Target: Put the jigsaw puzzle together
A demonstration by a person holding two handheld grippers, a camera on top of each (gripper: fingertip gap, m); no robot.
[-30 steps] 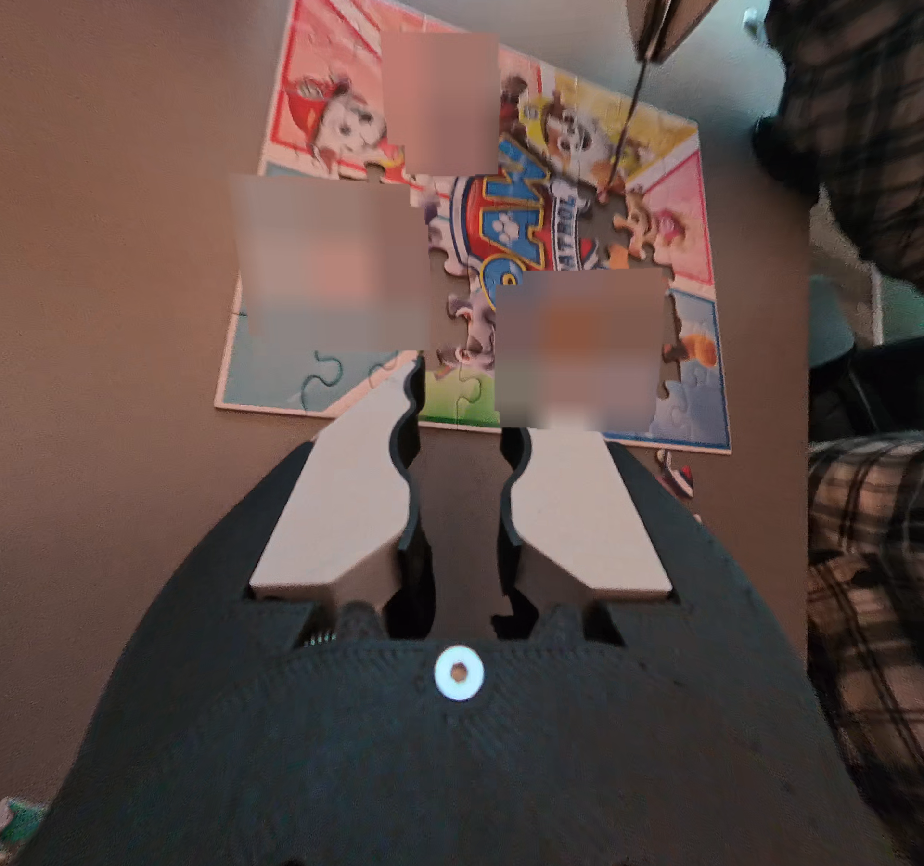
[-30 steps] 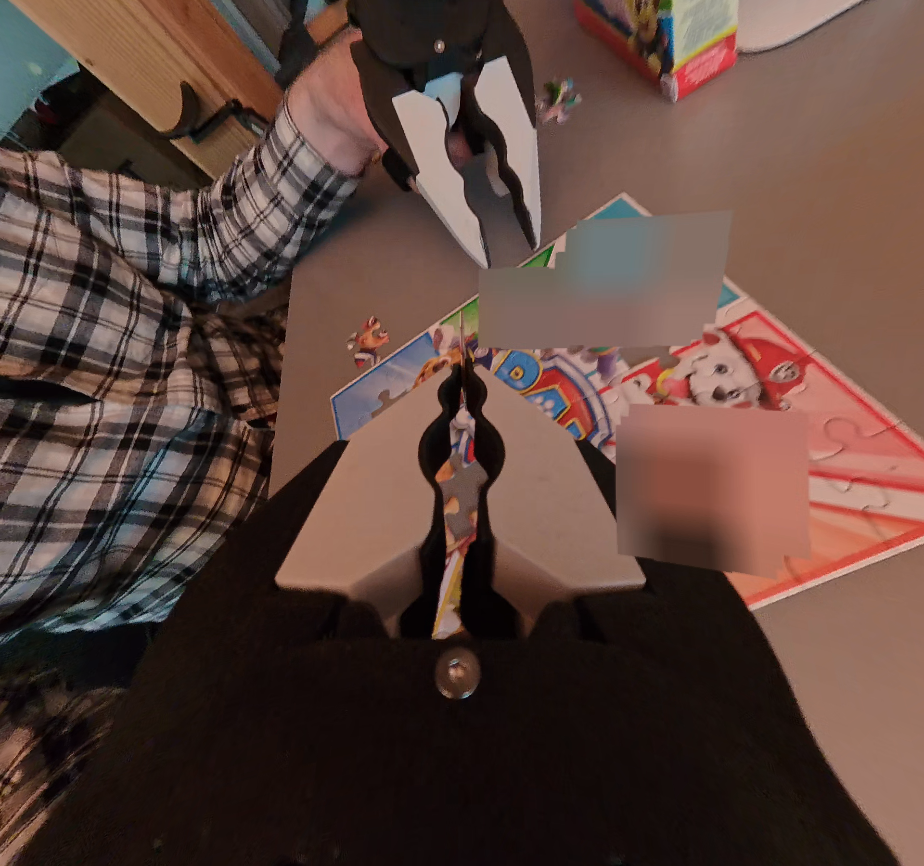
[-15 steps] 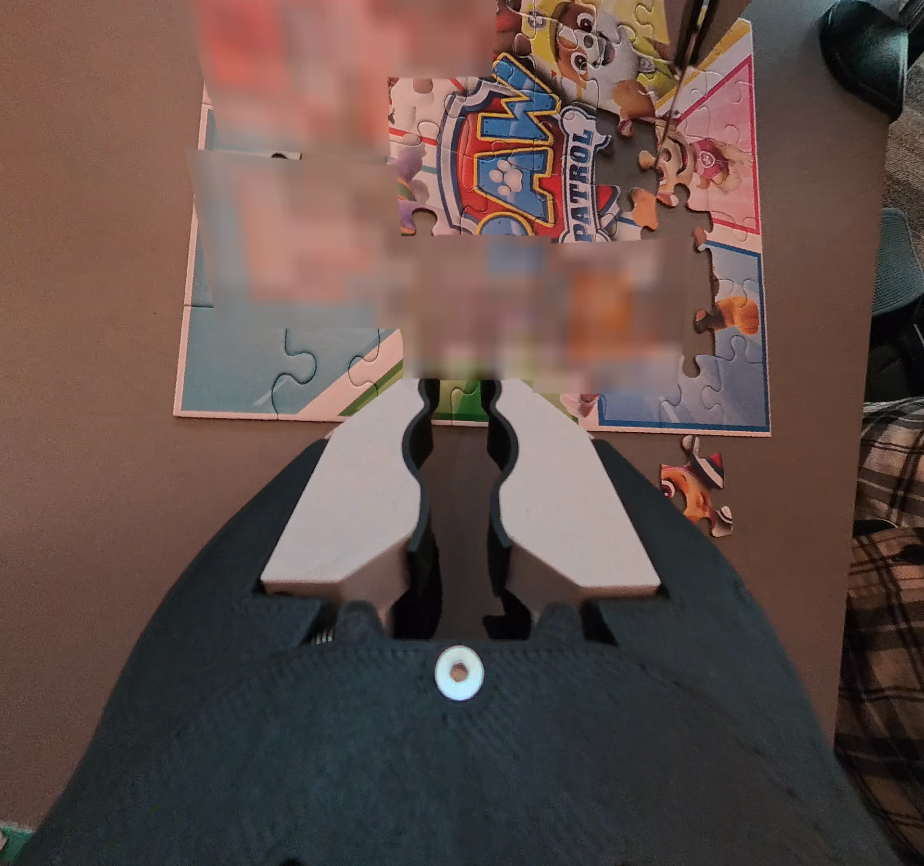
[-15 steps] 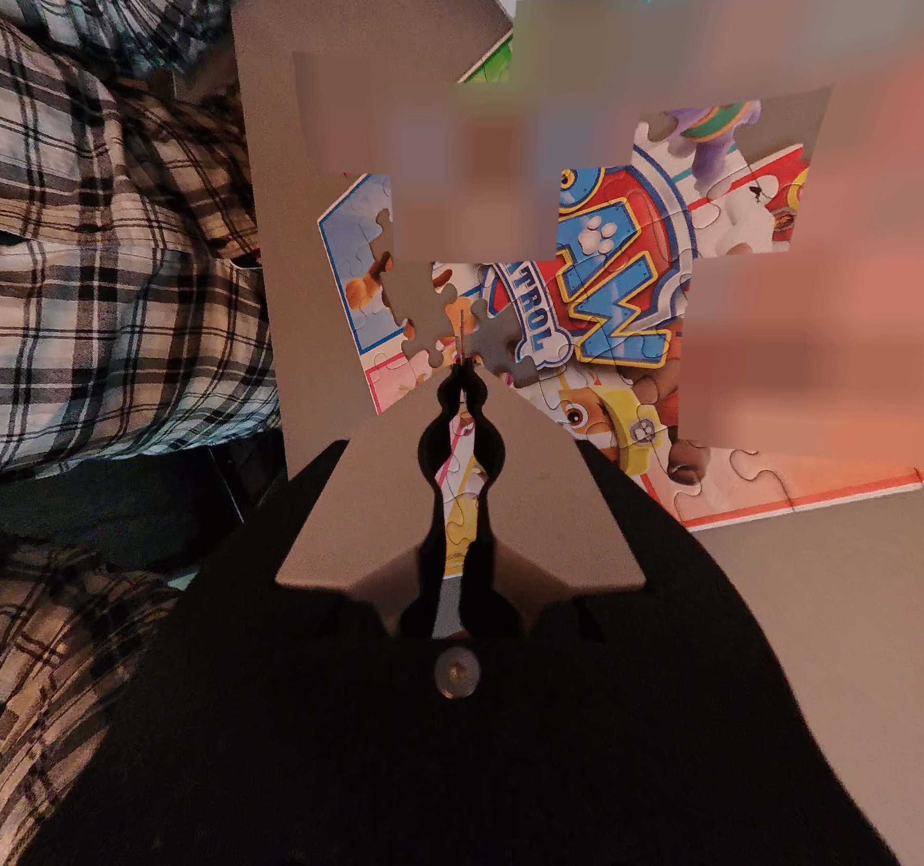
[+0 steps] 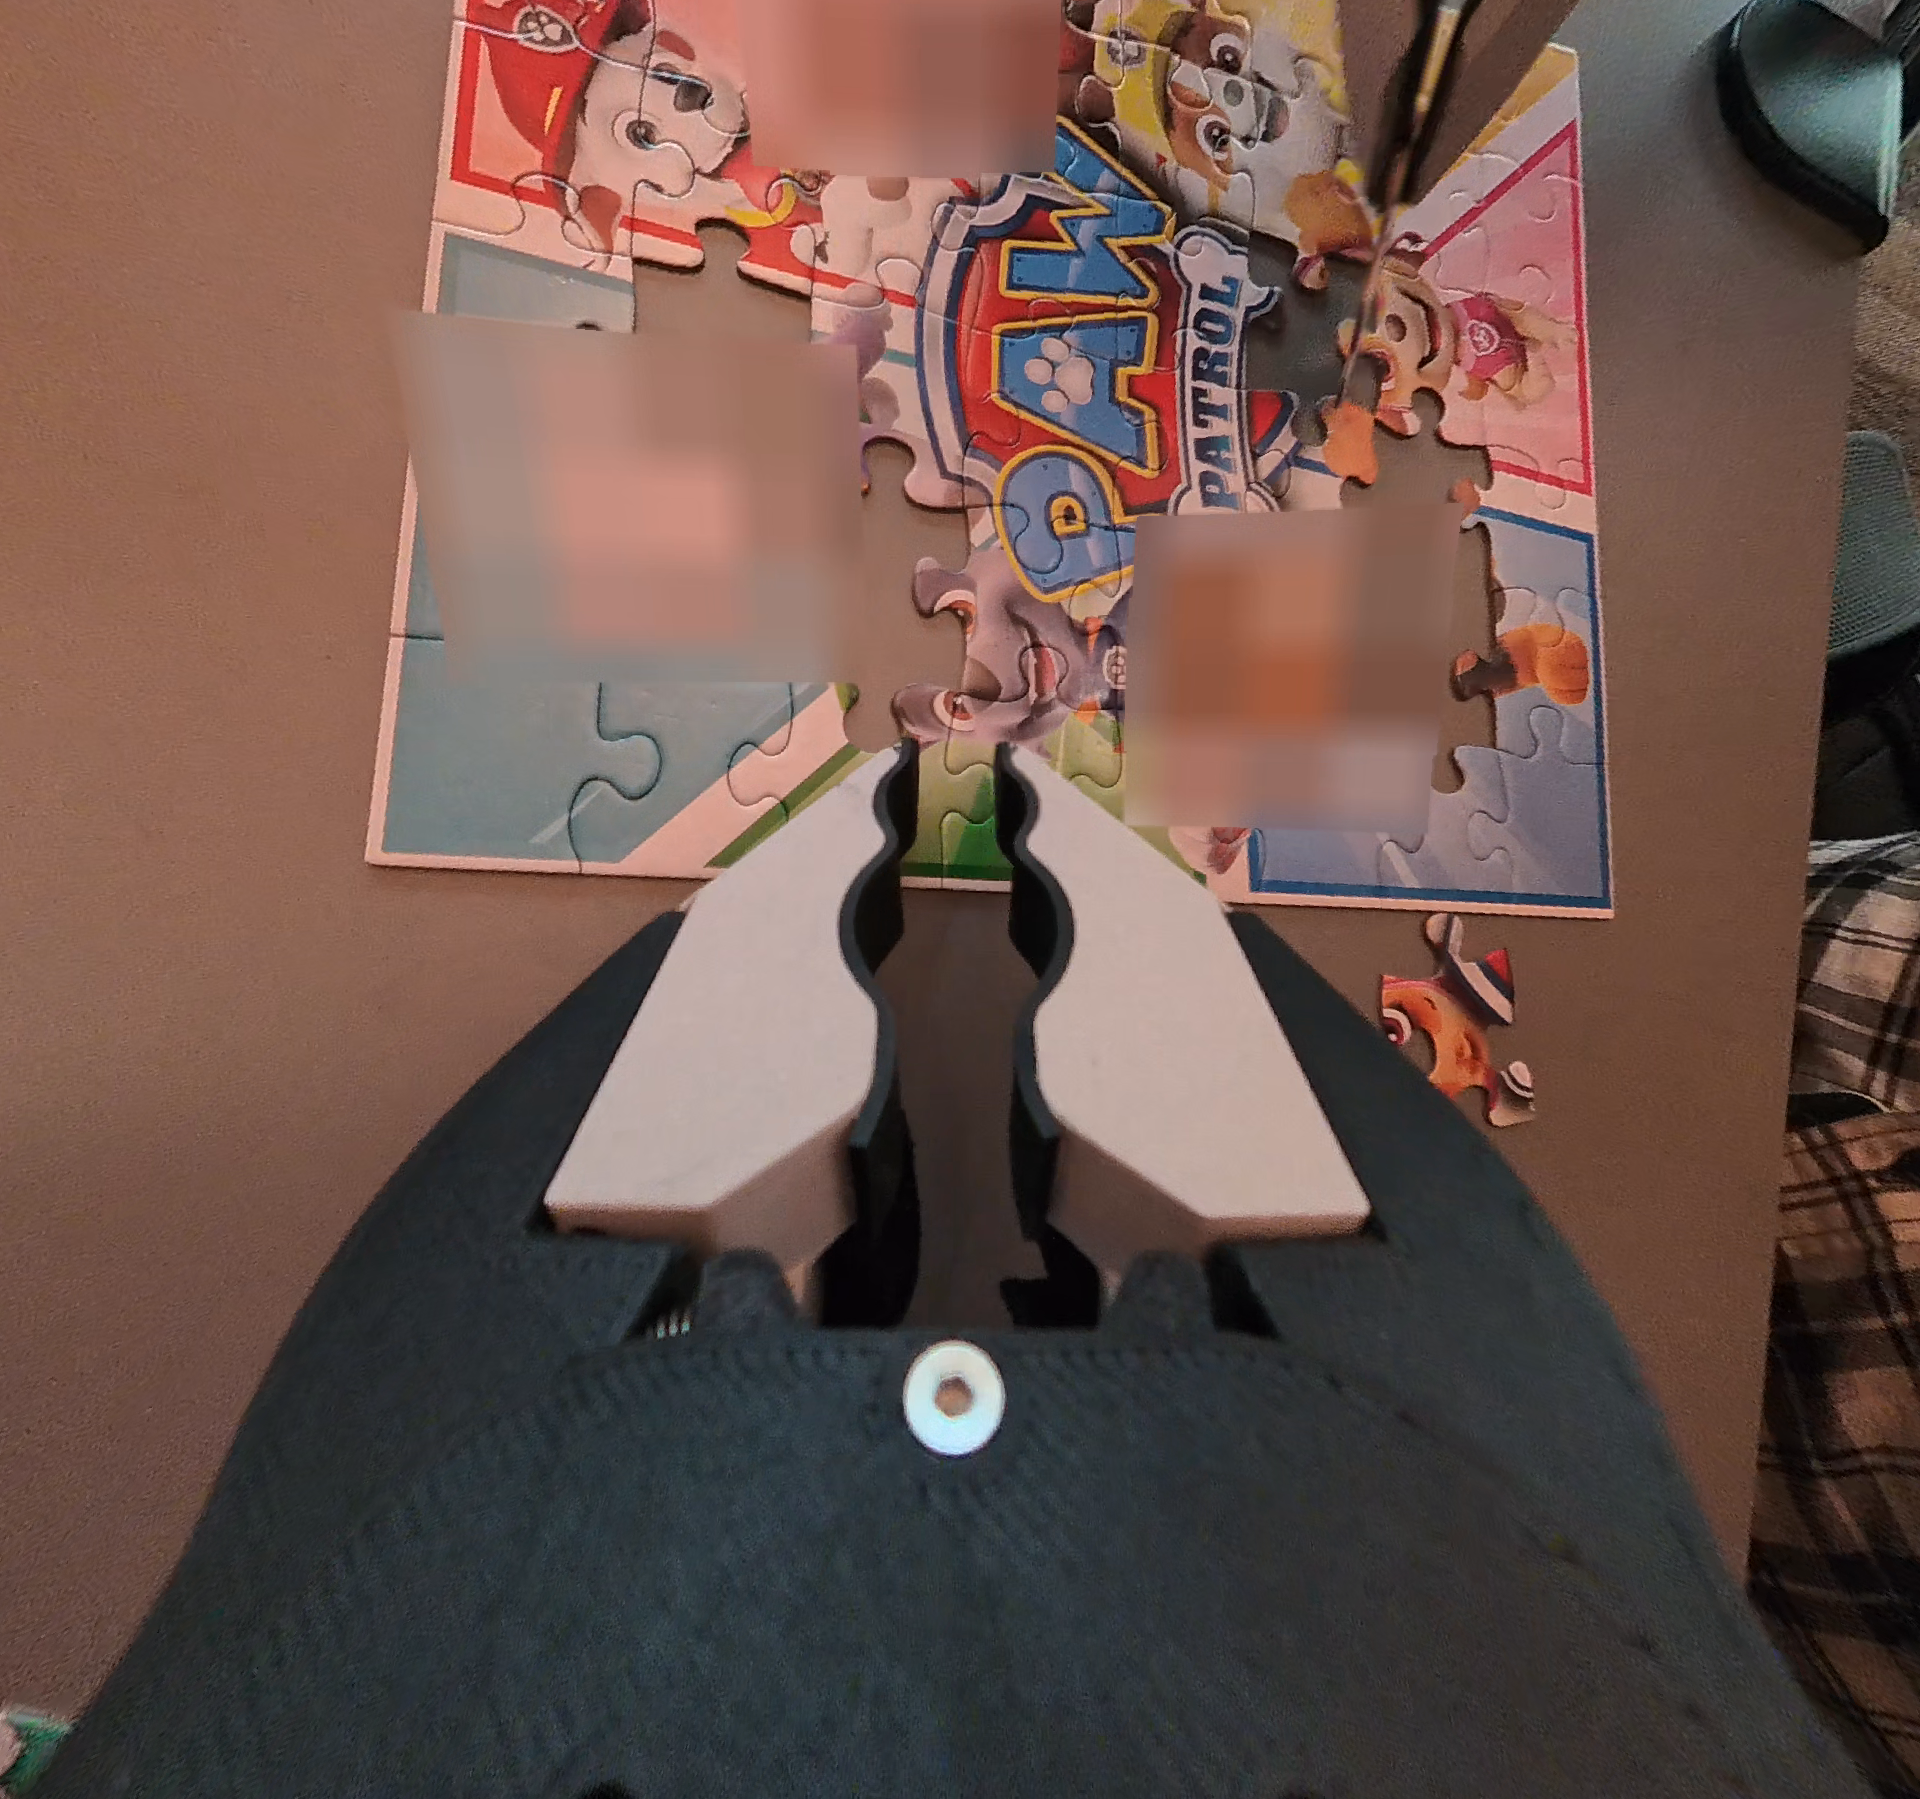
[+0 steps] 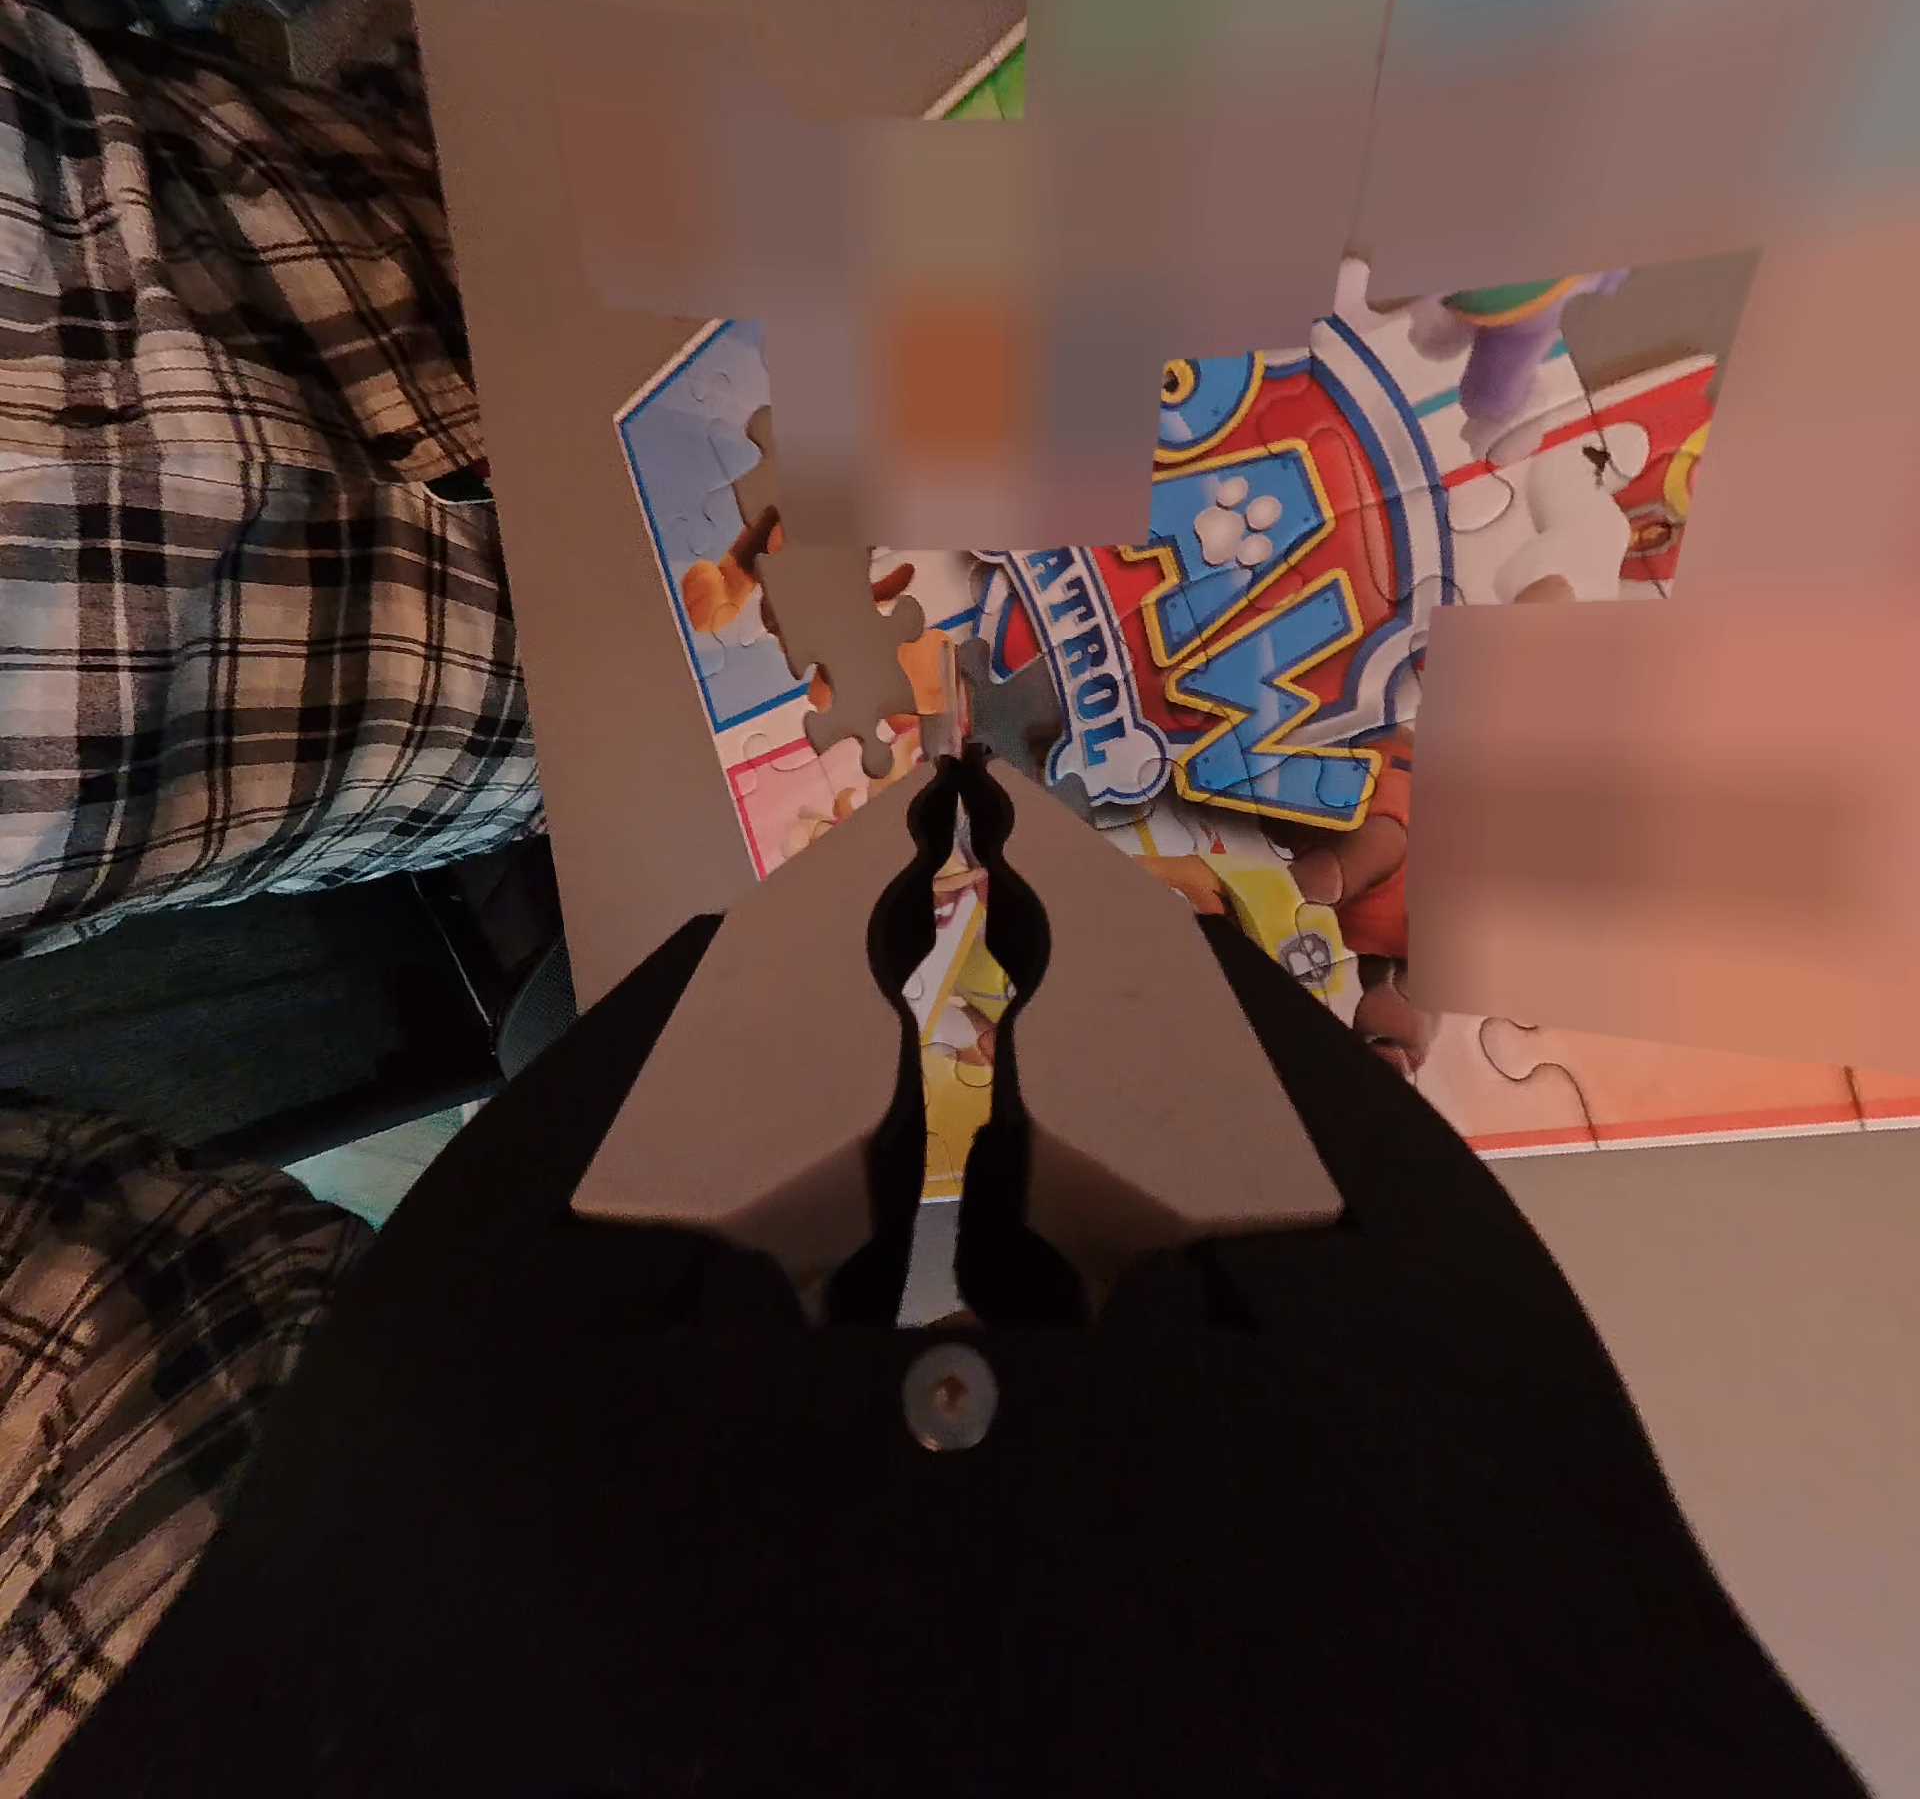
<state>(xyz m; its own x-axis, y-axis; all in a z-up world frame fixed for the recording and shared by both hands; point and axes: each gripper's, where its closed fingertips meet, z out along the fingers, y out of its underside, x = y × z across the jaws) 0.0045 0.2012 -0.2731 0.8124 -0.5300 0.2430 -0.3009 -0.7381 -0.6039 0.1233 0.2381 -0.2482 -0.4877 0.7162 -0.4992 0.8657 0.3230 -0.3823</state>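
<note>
Pinching a puzzle piece (image 6: 943, 700) edge-on over the jigsaw's (image 5: 1049, 378) three-o'clock gap, the right tool (image 6: 958, 762) works while the left tool (image 5: 954, 757) hangs narrowly parted at six o'clock above the counter (image 5: 208, 502).

1. Left gripper (image 5: 951, 762): a black ribbed printed body, pale grey wedge-shaped fingers (image 5: 748, 1001) edged with wavy black pads, and a silver screw (image 5: 953, 1420) at lower centre.
2. Right gripper (image 6: 961, 762): the same build.
3. A black-and-white plaid shirt (image 6: 208, 502) fills the frame's left.
</note>
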